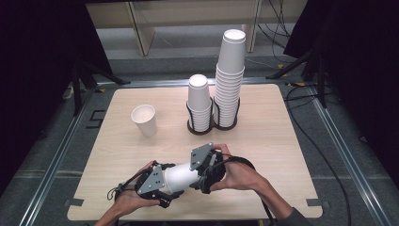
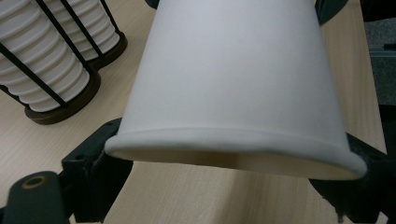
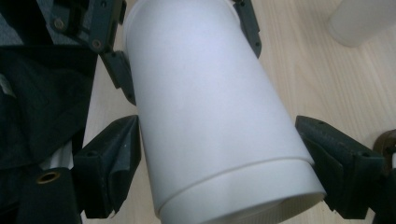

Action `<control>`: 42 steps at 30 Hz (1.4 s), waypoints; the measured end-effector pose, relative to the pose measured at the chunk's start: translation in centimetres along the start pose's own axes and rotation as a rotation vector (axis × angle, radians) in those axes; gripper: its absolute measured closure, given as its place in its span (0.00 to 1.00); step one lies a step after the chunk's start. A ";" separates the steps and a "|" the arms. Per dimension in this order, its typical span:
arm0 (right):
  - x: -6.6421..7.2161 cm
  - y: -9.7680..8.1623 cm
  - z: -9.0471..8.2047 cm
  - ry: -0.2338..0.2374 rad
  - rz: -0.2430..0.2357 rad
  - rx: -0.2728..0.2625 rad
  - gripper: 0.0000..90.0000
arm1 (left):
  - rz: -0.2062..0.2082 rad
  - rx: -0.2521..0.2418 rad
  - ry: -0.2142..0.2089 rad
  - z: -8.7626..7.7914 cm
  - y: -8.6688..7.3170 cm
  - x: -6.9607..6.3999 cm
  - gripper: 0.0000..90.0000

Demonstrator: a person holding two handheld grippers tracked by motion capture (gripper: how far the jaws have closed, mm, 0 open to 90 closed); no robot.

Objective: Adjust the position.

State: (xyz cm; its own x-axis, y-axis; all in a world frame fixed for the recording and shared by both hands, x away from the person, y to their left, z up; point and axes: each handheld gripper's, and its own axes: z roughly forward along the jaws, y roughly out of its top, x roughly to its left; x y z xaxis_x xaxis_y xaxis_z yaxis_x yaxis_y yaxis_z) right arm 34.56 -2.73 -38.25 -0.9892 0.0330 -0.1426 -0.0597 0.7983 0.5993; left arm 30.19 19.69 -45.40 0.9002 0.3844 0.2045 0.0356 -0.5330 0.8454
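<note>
**Paper cup held between my two grippers**

My left gripper (image 1: 165, 188) is clamped on the rim of a white paper cup (image 1: 181, 177) lying sideways above the light wooden table (image 1: 263, 141). My right gripper (image 1: 203, 170) straddles its other end; I cannot tell if it presses. Beyond, a single upright white cup (image 1: 144, 119) stands empty, and two black wire holders (image 1: 211, 123) carry nested cup stacks.
</note>
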 end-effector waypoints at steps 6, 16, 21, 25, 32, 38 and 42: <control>0.3 0.1 0.5 0.009 -0.043 0.047 0.20 | 0.022 0.014 -0.018 -0.1 0.0 0.1 0.13; 0.5 -0.1 1.5 0.031 -0.082 0.101 0.22 | 0.061 0.026 -0.044 0.1 0.1 -0.2 0.13; 0.6 -0.3 1.4 0.038 -0.031 0.131 0.23 | 0.062 0.025 -0.050 0.1 0.0 -0.2 0.13; 0.3 -0.4 1.6 0.059 -0.077 0.096 0.25 | 0.060 0.019 -0.063 0.0 0.0 -0.1 0.12; 0.3 -0.4 0.9 0.071 -0.075 0.060 0.24 | 0.001 -0.080 -0.075 0.1 -0.6 0.2 0.07; -0.1 -0.4 0.0 0.108 -0.037 -0.027 0.25 | -0.107 -0.243 -0.090 -0.4 -0.6 0.7 0.05; -0.4 -0.6 -0.3 0.119 -0.018 -0.070 0.25 | -0.150 -0.285 -0.091 -0.7 -0.5 0.8 0.05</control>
State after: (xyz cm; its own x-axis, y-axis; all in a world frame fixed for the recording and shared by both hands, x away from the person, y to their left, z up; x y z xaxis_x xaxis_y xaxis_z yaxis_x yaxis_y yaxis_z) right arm 34.98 -3.42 -38.30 -0.9966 -0.0556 -0.0616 -0.0823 0.7541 0.6516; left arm 30.61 20.75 -45.29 0.9298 0.3664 0.0335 0.0591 -0.2385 0.9693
